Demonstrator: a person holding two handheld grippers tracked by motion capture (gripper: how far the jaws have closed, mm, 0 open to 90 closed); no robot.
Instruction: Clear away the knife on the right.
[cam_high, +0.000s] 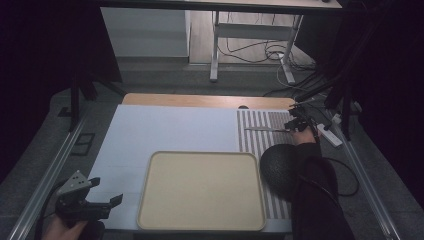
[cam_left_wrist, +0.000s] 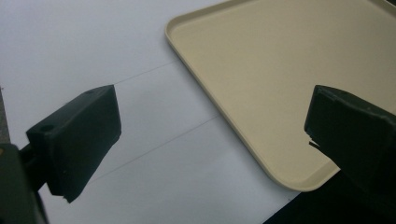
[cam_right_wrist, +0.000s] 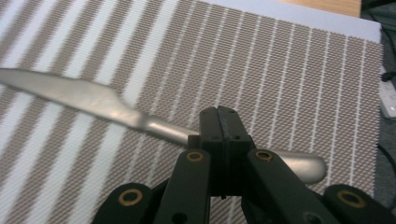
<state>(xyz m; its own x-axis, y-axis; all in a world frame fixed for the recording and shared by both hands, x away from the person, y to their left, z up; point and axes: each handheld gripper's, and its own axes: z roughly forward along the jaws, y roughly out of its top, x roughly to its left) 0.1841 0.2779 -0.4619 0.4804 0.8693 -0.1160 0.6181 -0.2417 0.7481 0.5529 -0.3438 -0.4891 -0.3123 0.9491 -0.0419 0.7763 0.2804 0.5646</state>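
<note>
1. Closest to the camera in the high view, bottom left: the left gripper (cam_high: 102, 192), held in the person's left hand (cam_high: 62, 229). Its jaws are spread wide with nothing between them. It's over the near left corner of the white table cover (cam_high: 165, 130), just beside the tray.
2. The left gripper view backs that up: two black jaws far apart, with white cover and the tray's rounded near corner showing in the gap.
3. Next up, the beige tray (cam_high: 150, 175). It sits flat at the near middle of the table, and it's bare inside, raised rim all round.
4. Right of the tray there's a dark round bumpy thing (cam_high: 277, 165) resting on the striped mat, touching or nearly touching the tray's right edge. Can't tell what it is, honestly.
5. The person's dark right sleeve (cam_high: 315, 200) reaches forward past it.
6. Farther back on the right, the right gripper (cam_high: 292, 125) is down at the brown and white striped placemat (cam_high: 260, 142). In the right gripper view its jaws are pressed together on the handle of a silver table knife (cam_right_wrist: 93, 100), blade pointing left, handle butt sticking out to the right.
7. The knife lies low across the mat's far end; can't tell if it's touching the mat.
8. Beyond the table: grey floor, a white desk frame (cam_high: 215, 50) and loose cables (cam_high: 270, 50).
</note>
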